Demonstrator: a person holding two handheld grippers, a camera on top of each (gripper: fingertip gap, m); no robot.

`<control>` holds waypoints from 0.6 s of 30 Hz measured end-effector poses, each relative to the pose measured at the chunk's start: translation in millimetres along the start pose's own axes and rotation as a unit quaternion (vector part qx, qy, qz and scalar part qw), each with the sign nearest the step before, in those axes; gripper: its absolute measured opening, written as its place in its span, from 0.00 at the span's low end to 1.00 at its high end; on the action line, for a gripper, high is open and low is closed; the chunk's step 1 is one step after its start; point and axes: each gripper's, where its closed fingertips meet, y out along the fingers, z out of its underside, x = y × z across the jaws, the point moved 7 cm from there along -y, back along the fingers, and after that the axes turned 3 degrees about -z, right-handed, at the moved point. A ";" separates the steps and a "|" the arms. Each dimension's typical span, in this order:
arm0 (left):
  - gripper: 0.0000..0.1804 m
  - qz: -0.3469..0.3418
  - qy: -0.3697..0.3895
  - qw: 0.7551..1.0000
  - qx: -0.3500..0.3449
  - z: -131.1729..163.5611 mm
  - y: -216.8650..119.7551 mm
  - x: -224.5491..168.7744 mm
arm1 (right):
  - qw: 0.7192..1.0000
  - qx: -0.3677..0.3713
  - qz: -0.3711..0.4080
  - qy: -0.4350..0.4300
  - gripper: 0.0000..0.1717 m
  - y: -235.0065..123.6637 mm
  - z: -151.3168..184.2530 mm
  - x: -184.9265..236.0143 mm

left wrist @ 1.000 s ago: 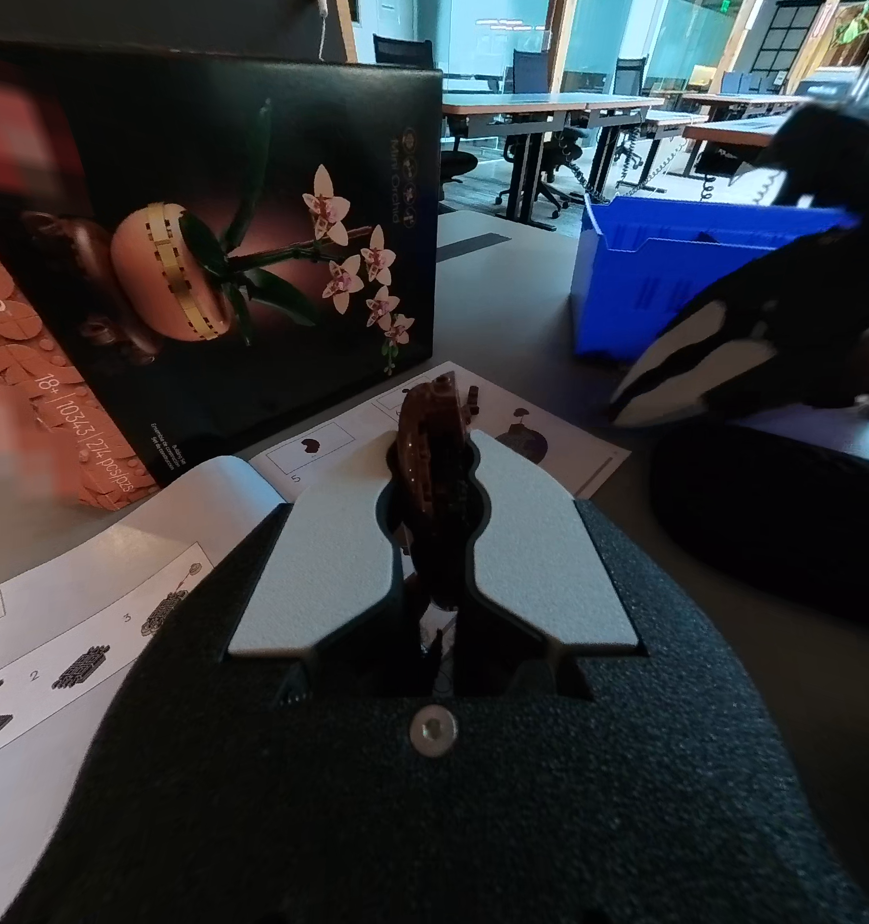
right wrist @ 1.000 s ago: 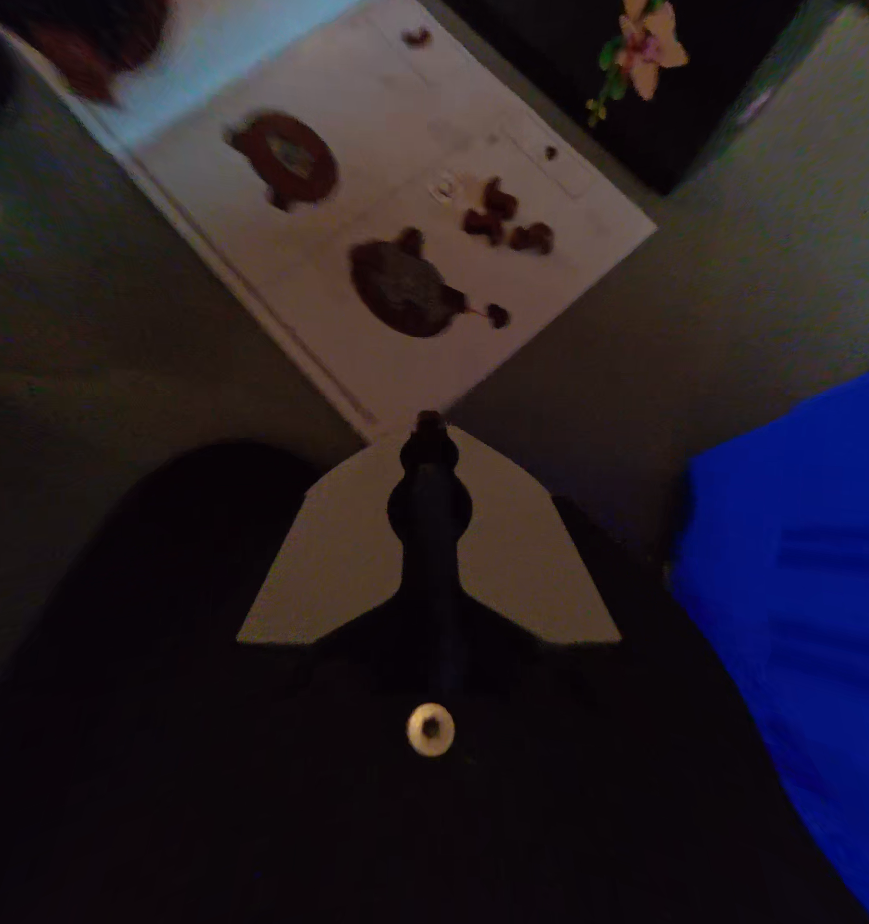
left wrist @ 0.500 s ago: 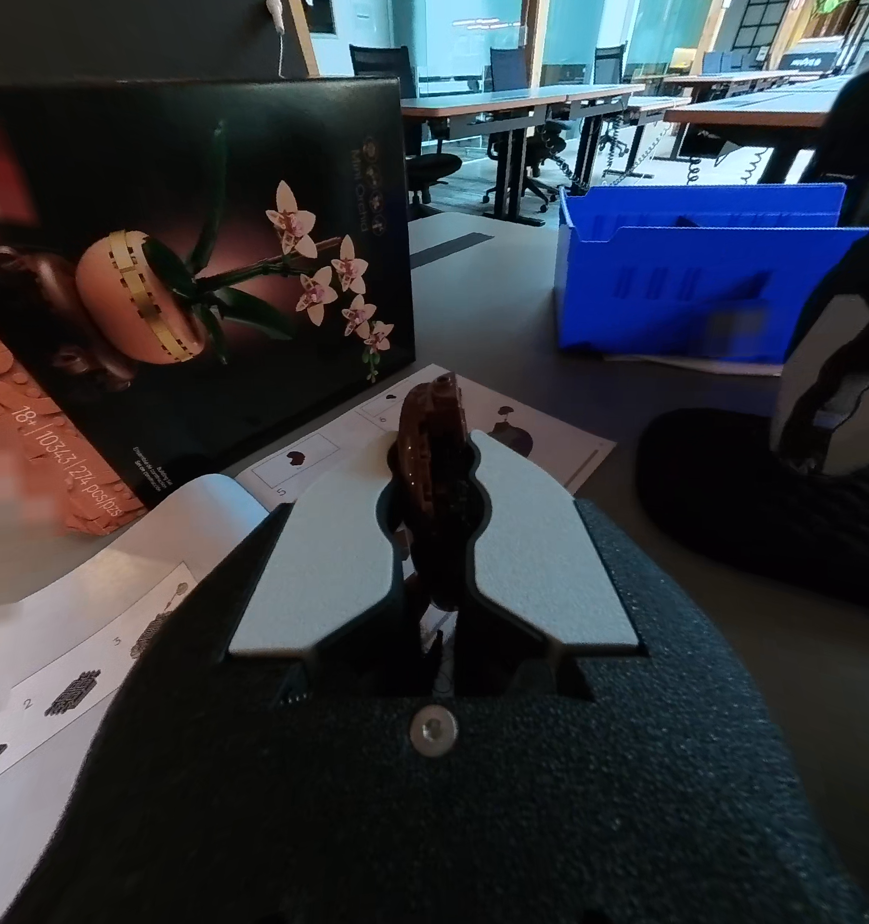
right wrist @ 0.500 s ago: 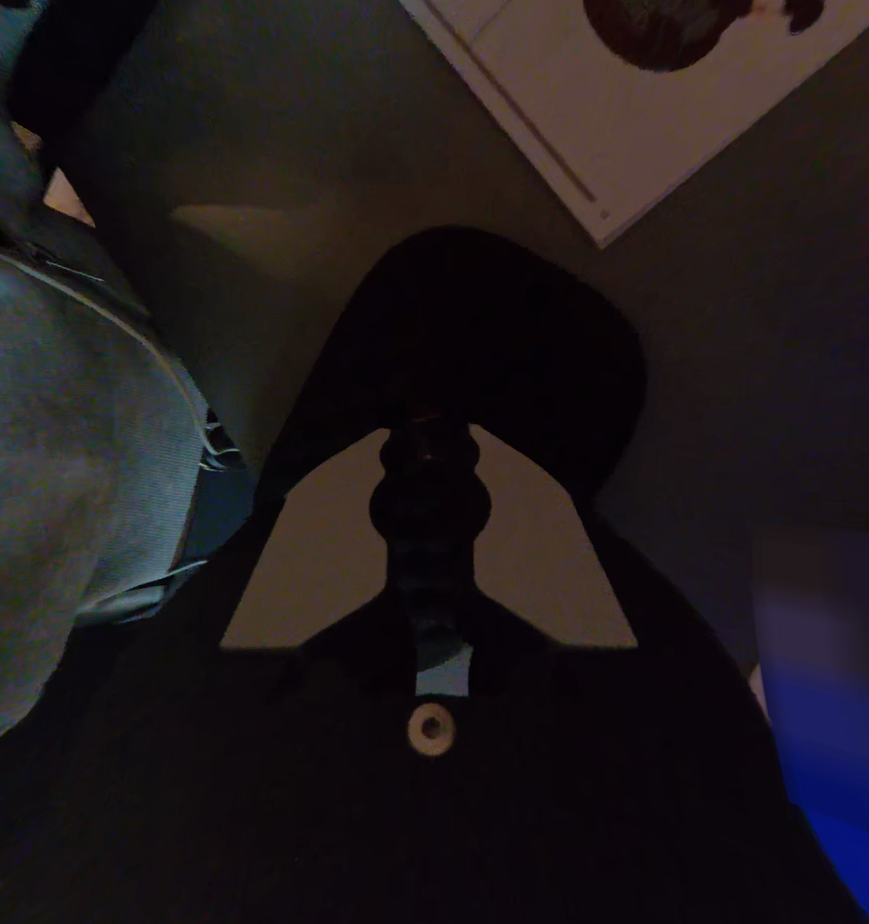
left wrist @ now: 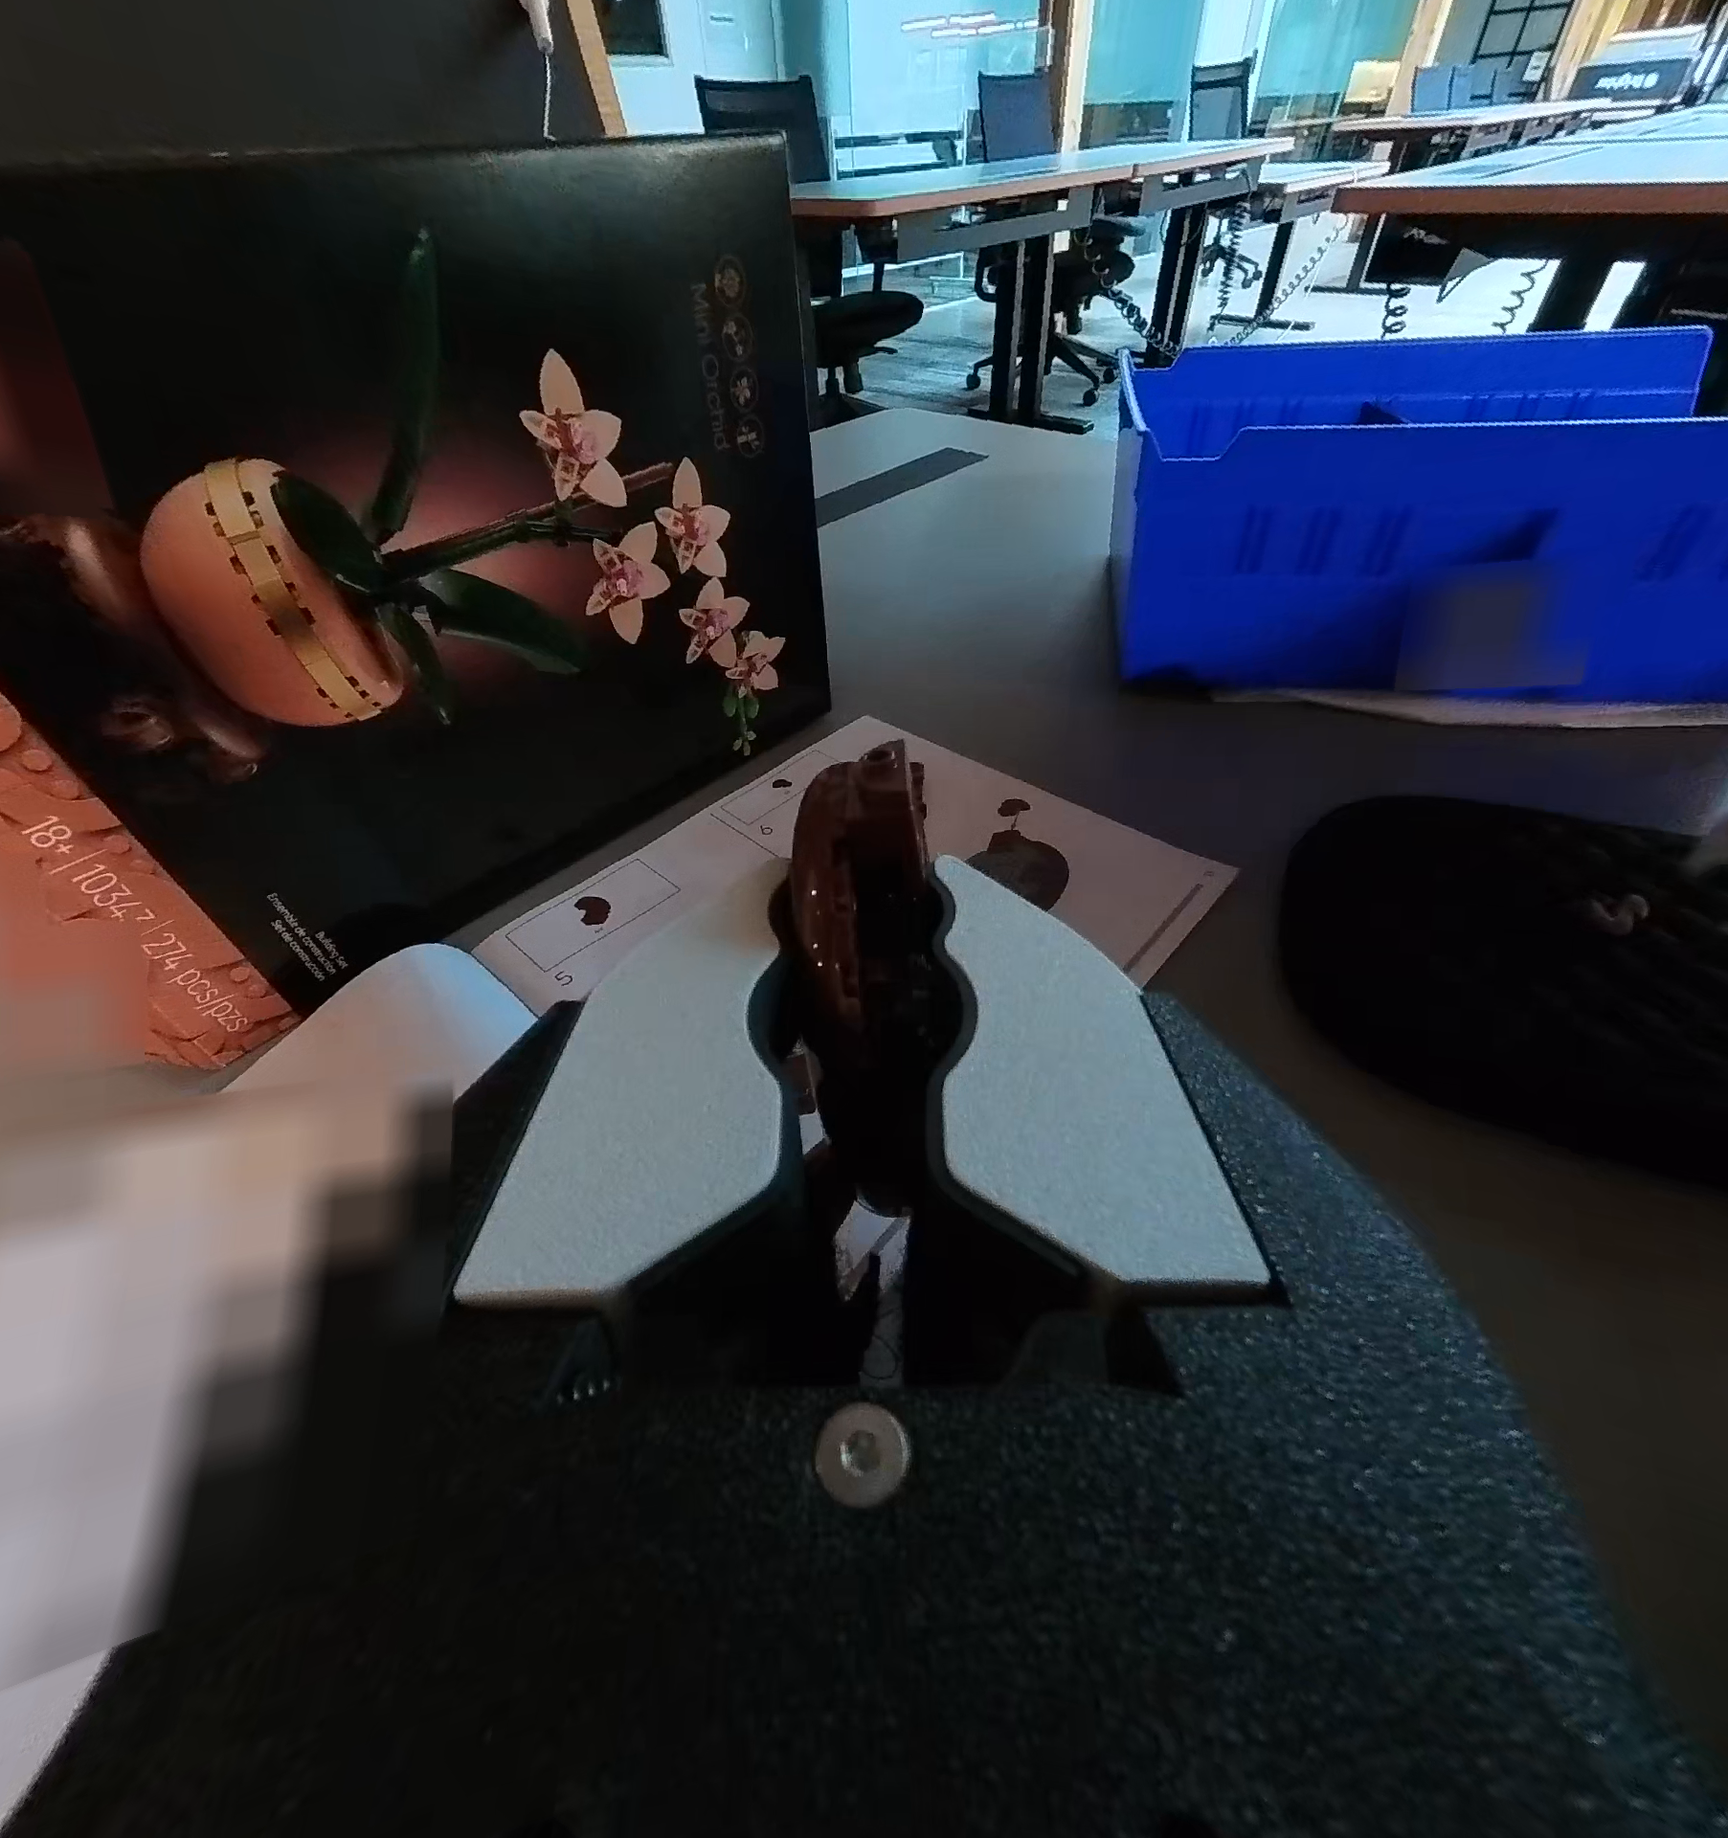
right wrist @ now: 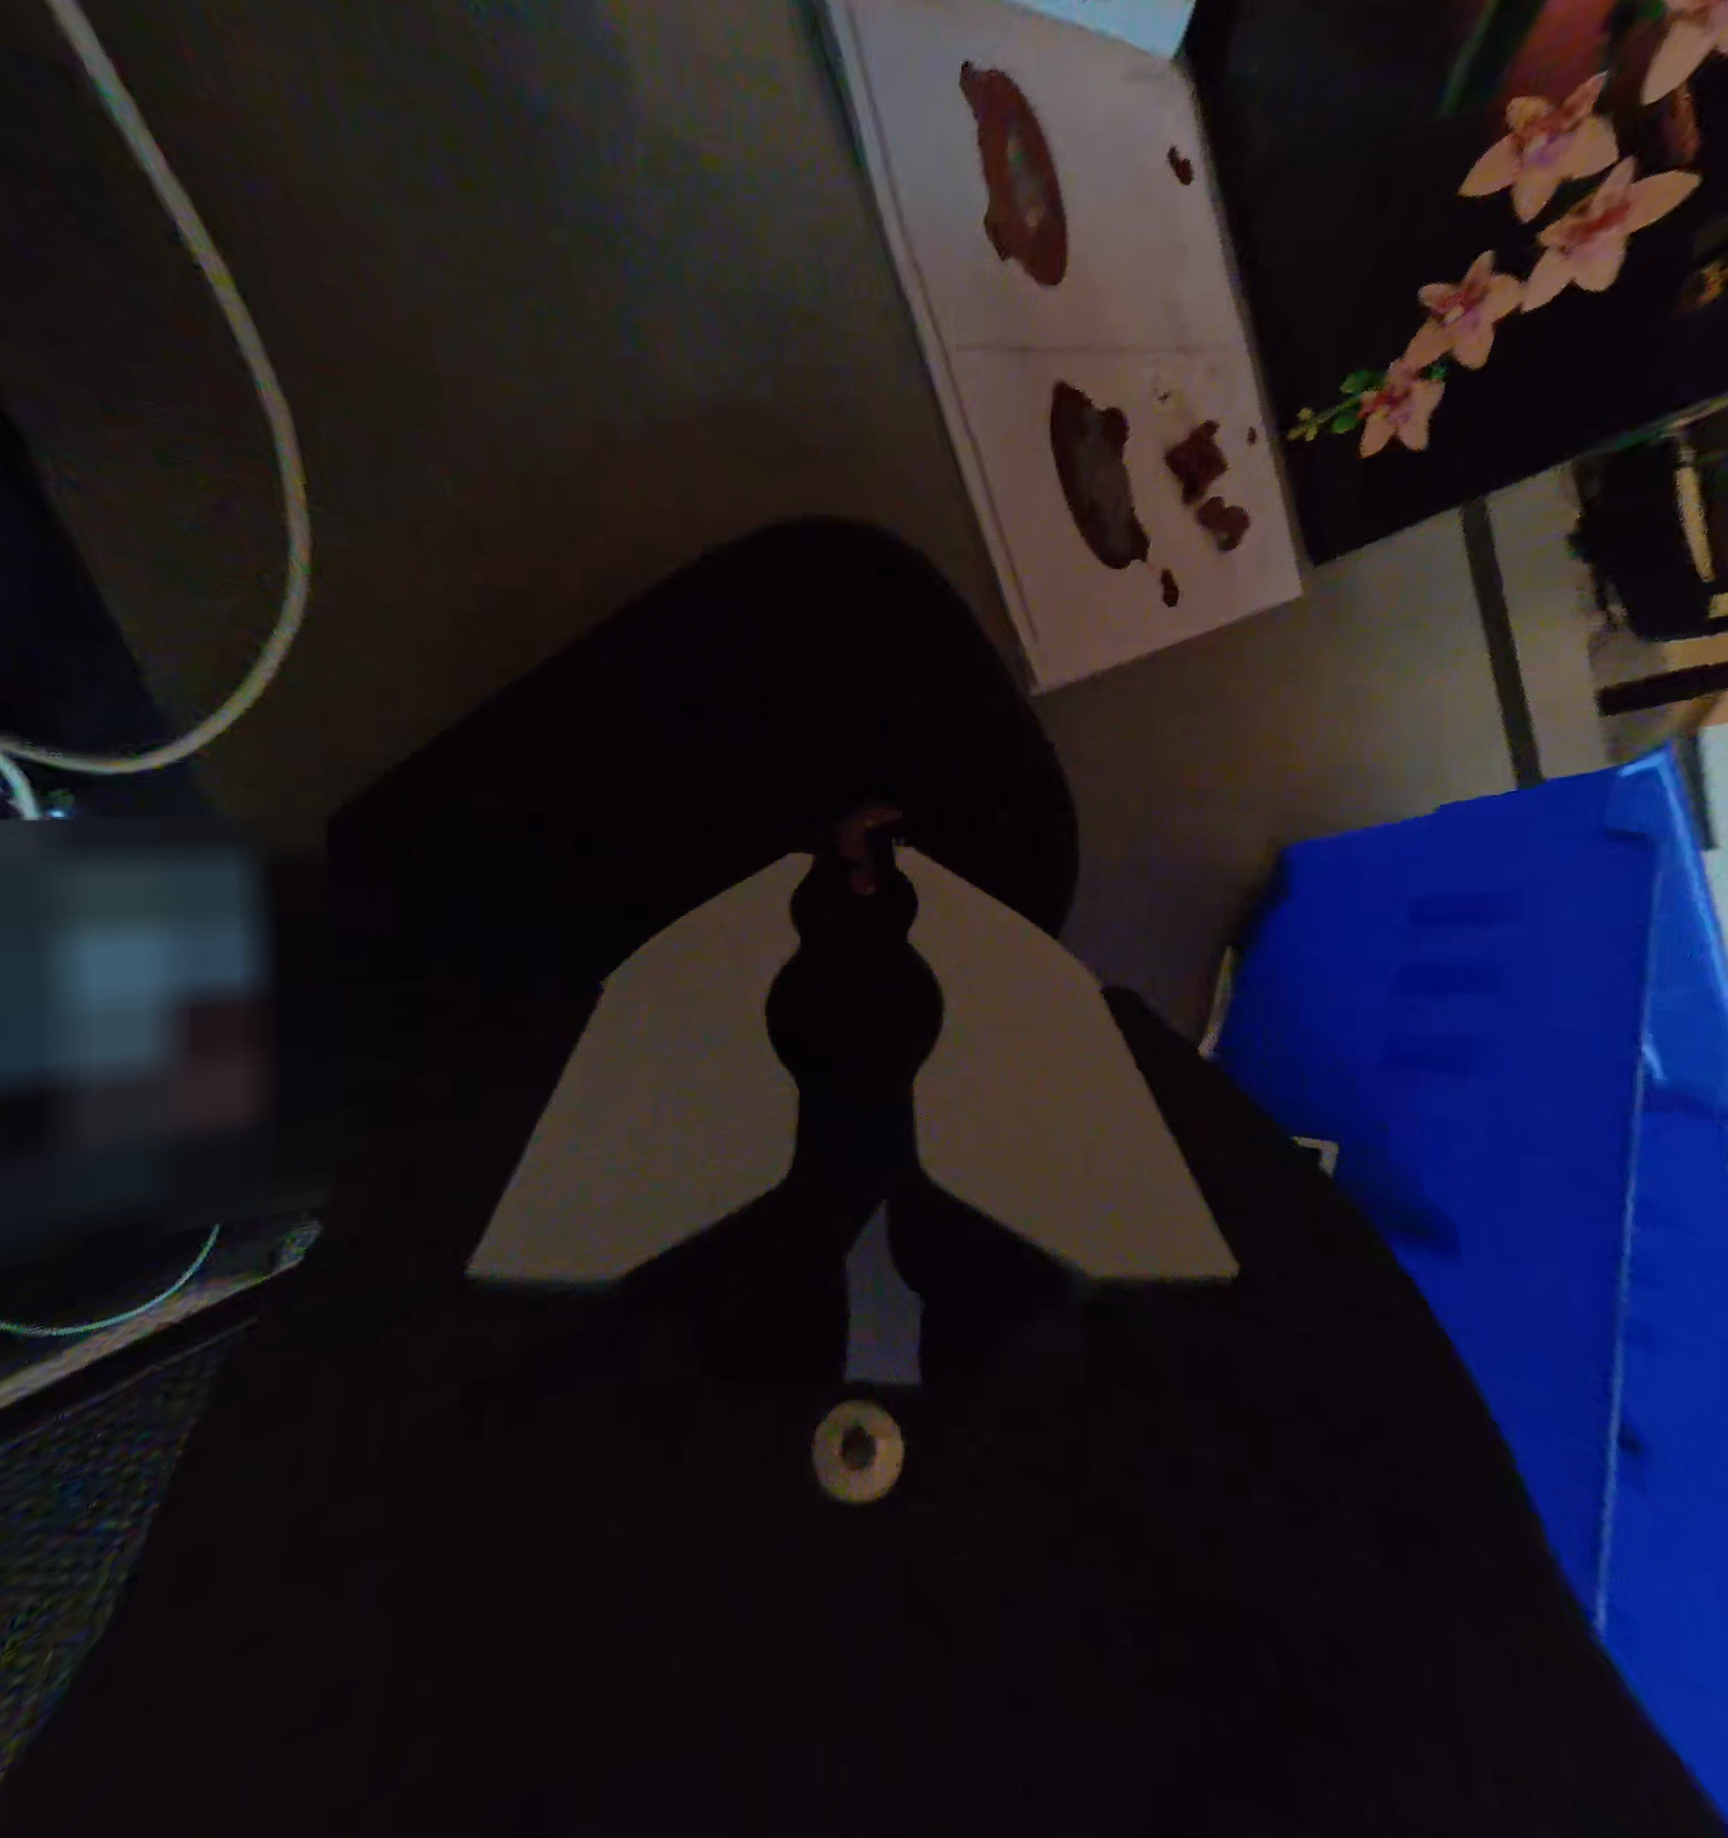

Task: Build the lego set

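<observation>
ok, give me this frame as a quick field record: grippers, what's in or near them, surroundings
left gripper: shut on brown brick assembly, which sticks up past the fingertips
right gripper: fingers nearly together over black tray; small brown piece at the tips, grasp unclear
under left gripper: open instruction booklet
behind booklet: dark box with orchid picture, upright
right side: blue bin
surface: grey table

Left wrist view low, facing forward; right looks steeply down (both share booklet, blue bin).

Left claw: black pebbled body, pale grey fingers, silver screw; right apparently alike.
</observation>
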 end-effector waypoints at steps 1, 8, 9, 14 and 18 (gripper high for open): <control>0.12 0.000 0.000 1.000 -0.001 -0.2 -0.1 -0.1 | 1.000 -0.001 0.010 -0.006 0.03 0.6 -1.5 1.4; 0.12 -0.002 -0.003 1.000 -0.007 -1.2 -1.7 0.7 | 1.000 0.019 0.014 0.004 0.02 15.3 0.4 0.1; 0.12 -0.003 -0.004 1.000 -0.008 -1.2 -1.9 0.9 | 1.000 0.022 0.008 0.008 0.03 16.2 0.9 -1.0; 0.12 -0.003 -0.008 1.000 -0.010 -1.5 -2.3 1.9 | 0.999 0.031 0.010 0.018 0.03 18.2 4.8 -11.3; 0.12 -0.003 -0.011 1.000 -0.009 -1.2 -2.1 2.4 | 0.999 0.024 -0.001 0.033 0.03 19.5 8.7 -16.2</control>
